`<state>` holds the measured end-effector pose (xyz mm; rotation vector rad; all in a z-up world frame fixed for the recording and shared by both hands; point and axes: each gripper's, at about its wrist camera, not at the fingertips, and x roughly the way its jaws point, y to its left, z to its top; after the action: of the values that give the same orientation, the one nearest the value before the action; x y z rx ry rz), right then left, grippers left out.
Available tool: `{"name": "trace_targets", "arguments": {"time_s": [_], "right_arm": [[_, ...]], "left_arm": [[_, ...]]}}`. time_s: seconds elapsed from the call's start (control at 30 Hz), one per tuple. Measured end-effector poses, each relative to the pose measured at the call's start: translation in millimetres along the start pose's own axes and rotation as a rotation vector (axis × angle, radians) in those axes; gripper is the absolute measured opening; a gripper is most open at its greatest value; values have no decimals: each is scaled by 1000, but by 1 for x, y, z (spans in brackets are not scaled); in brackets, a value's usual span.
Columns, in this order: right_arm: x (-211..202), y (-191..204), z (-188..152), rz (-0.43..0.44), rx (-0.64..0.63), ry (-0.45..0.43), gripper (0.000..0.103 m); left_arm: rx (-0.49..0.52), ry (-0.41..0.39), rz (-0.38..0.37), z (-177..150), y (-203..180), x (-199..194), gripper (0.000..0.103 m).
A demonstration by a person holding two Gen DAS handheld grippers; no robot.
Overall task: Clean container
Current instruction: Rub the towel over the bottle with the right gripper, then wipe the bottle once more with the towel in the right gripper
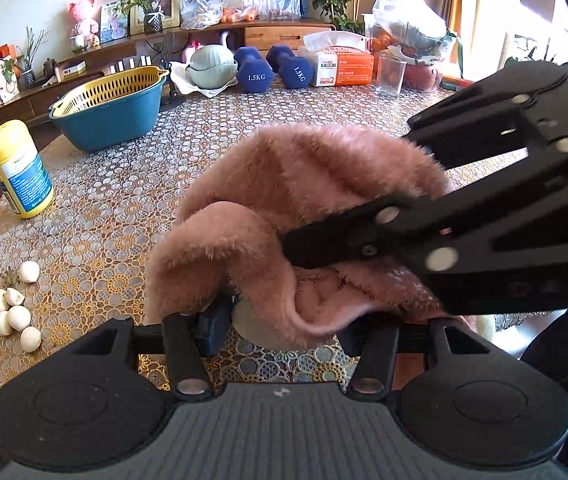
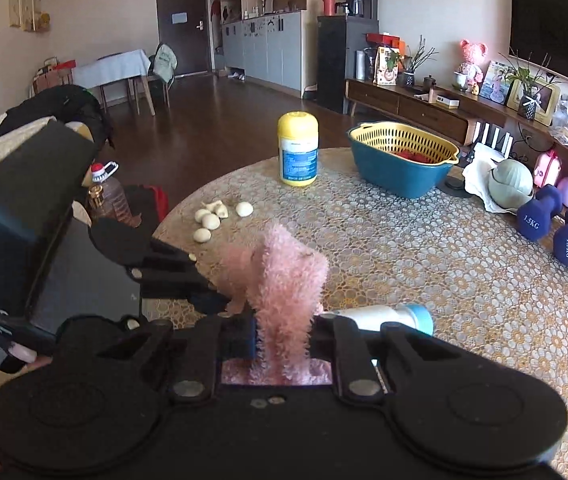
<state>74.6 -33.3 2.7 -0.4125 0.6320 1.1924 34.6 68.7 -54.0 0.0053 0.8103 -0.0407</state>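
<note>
Two black grippers meet over a round table (image 2: 423,248) with a lace-patterned cover. The right gripper (image 2: 282,338) clamps a fluffy pink cloth (image 2: 284,280); the left gripper (image 1: 284,330) grips a white container (image 2: 379,316) with a light blue cap, mostly hidden beneath that cloth.

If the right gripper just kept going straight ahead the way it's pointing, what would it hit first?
Beyond the pink cloth pinched in the right gripper, it would probably meet the bare tablecloth first; the blue and yellow colander lies farther on, slightly right. Depth is uncertain.
</note>
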Motion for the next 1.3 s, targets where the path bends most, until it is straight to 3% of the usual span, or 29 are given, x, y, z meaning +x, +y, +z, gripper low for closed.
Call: {"name": "trace_targets", "arguments": {"time_s": [0.73,1.0,1.3], "right_arm": [[44,-84,-6,-252,80,84,16],[43,-90,-8,-250,112,79,17],[10,-68,1,-192,106,0,16]], "left_arm": [[-40,8,-41,3,10,1,52],[-43,10,-43,3,9,2,52],[-40,7,-42,3,8,1,52]]}}
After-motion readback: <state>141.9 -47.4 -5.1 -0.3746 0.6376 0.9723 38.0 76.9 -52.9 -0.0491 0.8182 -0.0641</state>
